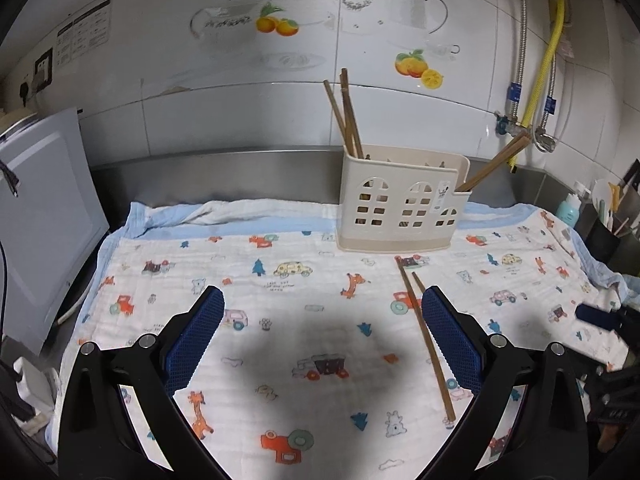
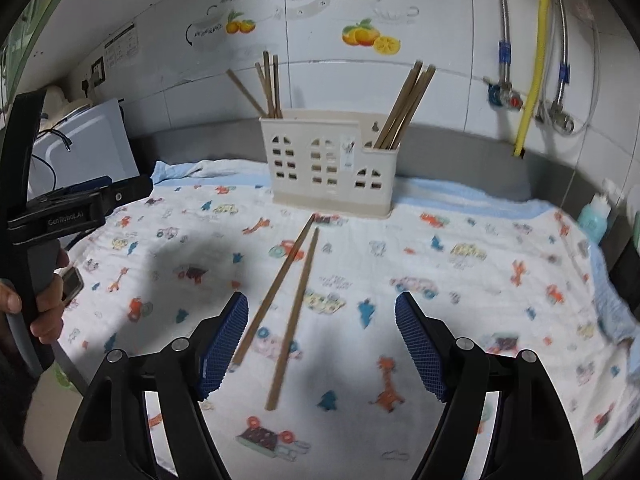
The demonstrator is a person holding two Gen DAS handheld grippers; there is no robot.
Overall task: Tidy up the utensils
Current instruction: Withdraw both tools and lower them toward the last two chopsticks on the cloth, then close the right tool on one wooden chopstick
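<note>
Fingers of the left gripper [image 1: 322, 340] stand wide apart over the cloth [image 1: 280, 380], nothing between the pads. In the left wrist view the holder [image 1: 400, 208] sits at one o'clock, chopsticks upright in its left cell and leaning out of its right one. Two loose chopsticks [image 1: 424, 336] lie on the cloth toward three o'clock, just inside the right finger [image 1: 450, 340]. That finger covers most of the shorter stick, and the right gripper shows only as a dark shape cut by the edge at three o'clock.

From the right wrist view, the right gripper [image 2: 322, 344] is likewise spread wide and empty. The chopsticks [image 2: 292, 300] run from the holder [image 2: 328, 172] at twelve o'clock down between the fingers, nearer the left finger [image 2: 224, 344]. The left gripper [image 2: 60, 212] and hand [image 2: 44, 304] sit at nine o'clock.

Judged risks: closing on both sticks could let one roll free, since they lie splayed; pads could also pinch the soft cloth and drag it, tipping the holder. Blur here hides whether the sticks touch.
</note>
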